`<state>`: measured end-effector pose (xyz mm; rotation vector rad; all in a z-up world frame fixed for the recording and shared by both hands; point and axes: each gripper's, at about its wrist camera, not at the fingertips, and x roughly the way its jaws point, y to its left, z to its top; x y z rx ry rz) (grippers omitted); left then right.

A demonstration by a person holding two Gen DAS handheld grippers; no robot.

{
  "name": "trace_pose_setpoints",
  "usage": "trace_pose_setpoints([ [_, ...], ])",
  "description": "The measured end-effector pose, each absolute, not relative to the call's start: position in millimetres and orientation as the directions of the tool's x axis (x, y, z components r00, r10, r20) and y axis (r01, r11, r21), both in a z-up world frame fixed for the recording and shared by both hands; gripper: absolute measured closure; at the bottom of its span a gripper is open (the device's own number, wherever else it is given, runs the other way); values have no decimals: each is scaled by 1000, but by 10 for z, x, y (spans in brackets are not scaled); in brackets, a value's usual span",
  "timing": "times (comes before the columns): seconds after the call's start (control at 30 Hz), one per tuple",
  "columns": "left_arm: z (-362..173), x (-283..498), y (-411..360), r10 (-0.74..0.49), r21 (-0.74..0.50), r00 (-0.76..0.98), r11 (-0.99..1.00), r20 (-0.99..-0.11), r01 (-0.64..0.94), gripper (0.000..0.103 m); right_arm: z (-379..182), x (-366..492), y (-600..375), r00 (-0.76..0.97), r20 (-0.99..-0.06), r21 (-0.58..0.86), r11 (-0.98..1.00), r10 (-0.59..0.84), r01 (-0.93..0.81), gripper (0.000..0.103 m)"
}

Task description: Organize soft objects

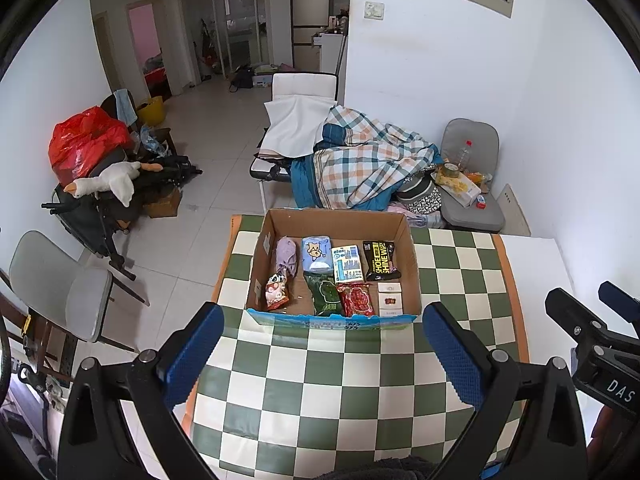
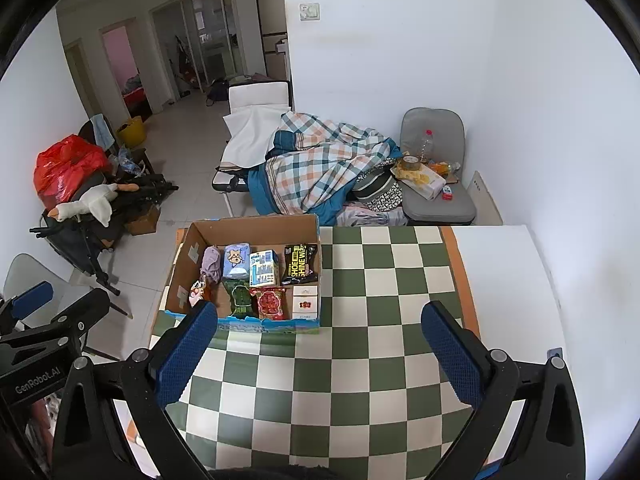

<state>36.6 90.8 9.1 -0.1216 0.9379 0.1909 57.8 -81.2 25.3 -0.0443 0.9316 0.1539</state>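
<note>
A cardboard box (image 1: 412, 256) stands on the green-and-white checkered cloth (image 1: 340, 380). It holds soft packs in two rows: a lilac cloth (image 1: 287, 254), a light blue pack (image 1: 317, 254), a black shoe wipes pack (image 1: 380, 261), a green pack (image 1: 326, 294), a red pack (image 1: 357, 300), a white carton (image 1: 390, 299). The box also shows in the right wrist view (image 2: 188, 264). My left gripper (image 1: 324, 320) is open and empty, just in front of the box. My right gripper (image 2: 320, 324) is open and empty, to the box's right front.
Beyond the table stand a grey chair (image 1: 474, 208) with a bottle and snacks and a bench with a plaid quilt (image 1: 372, 164). A folding chair (image 1: 60, 284) is at the left. A stroller with a plush goose (image 1: 108, 182) stands by the left wall.
</note>
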Motion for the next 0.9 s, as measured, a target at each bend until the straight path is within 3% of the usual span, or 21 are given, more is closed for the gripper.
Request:
trace_pose_setpoints([
  [0.9, 48, 333, 914, 102, -21, 560, 978, -822, -209, 1, 142, 532, -871, 583, -807, 16, 990, 98, -143, 0],
])
